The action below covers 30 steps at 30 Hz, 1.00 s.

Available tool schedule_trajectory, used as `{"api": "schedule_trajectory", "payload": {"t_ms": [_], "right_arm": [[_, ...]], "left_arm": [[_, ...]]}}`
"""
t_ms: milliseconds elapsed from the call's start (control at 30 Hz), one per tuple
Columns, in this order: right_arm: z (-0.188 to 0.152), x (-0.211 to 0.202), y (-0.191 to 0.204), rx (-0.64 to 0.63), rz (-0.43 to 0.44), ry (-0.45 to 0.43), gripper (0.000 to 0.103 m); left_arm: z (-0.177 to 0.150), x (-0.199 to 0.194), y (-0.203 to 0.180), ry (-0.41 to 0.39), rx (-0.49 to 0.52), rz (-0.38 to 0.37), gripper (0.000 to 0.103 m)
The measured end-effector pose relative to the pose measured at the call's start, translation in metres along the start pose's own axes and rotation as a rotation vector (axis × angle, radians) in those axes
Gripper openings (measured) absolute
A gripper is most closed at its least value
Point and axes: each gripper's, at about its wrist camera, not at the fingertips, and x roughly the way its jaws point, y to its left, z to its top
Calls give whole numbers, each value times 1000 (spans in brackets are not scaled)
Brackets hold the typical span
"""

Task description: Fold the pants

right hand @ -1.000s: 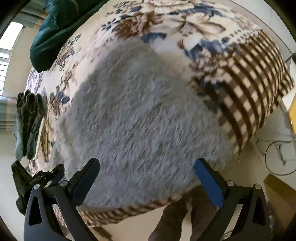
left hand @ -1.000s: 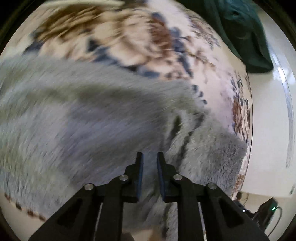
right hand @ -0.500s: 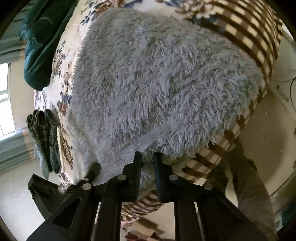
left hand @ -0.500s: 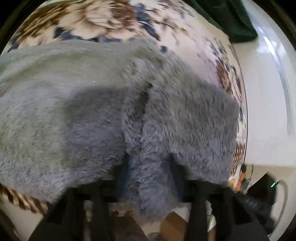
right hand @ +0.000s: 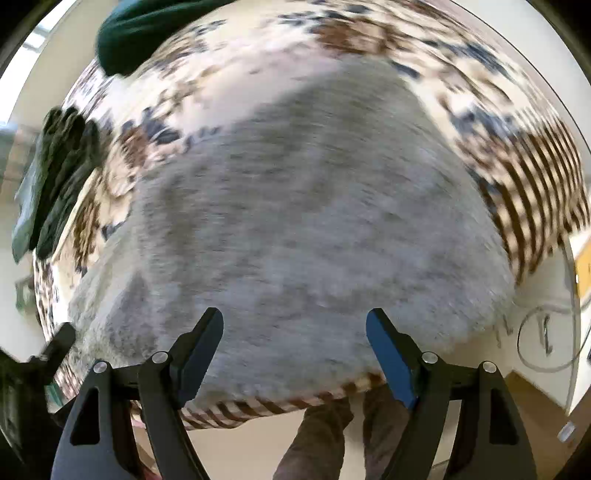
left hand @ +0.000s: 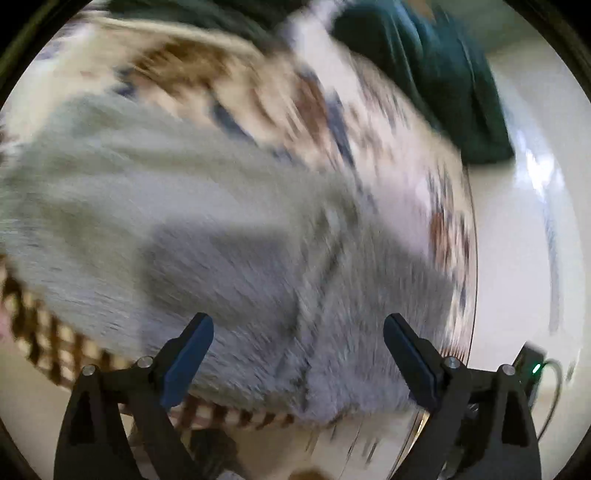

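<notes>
The grey fluffy pants lie spread on a floral blanket, reaching its near checked edge. They also fill the left wrist view, with a fold line running down their right part. My left gripper is open and empty just above the pants' near edge. My right gripper is open and empty above the near hem. Both views are blurred by motion.
A dark green garment lies at the far side of the blanket, also in the right wrist view. Dark green clothes hang at the left. The person's legs stand below the blanket edge. A cable lies on the floor.
Both grippers were shut on the pants' near edge half a second ago. Now both are open and pulled back, and the pants lie released on the blanket.
</notes>
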Motion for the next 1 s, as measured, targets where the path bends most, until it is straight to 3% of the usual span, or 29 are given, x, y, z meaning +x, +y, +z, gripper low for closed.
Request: {"api": "schedule_trajectory", "payload": {"t_ms": [167,233,367,533,600,667,700,733,800,933,1000], "right_arm": [[13,8,34,-68,-2,15,82],[12,12,46,-94,-8,16,82],[12,26,62,-109,-12,36,82],[9,40,71,-122,-17,65,82],[7,44,74,-130,-24,69,82],[7,46,74,-136,-29,70,82],[6,46,74,-137,-30,67,82],[6,46,73,-138,-29,67,82],[6,45,69,-132,-23,65,82],[6,38,59,-127,-9,57,82],[7,33,51,-123,-4,54,82]], "left_arm": [[7,-44,91,-153,-331,71,94],[10,-46,121,-197,-393,141,94],[22,-30,174,-214,-520,174,94],[33,10,217,-173,-625,134,94],[34,12,217,-206,-624,116,93],[32,3,211,-279,-575,110,63],[31,-1,202,-300,-530,133,38],[30,-6,194,-311,-493,145,31],[27,-20,180,-353,-445,130,24],[23,-48,160,-408,-399,106,22],[24,-58,139,-410,-331,146,22]]}}
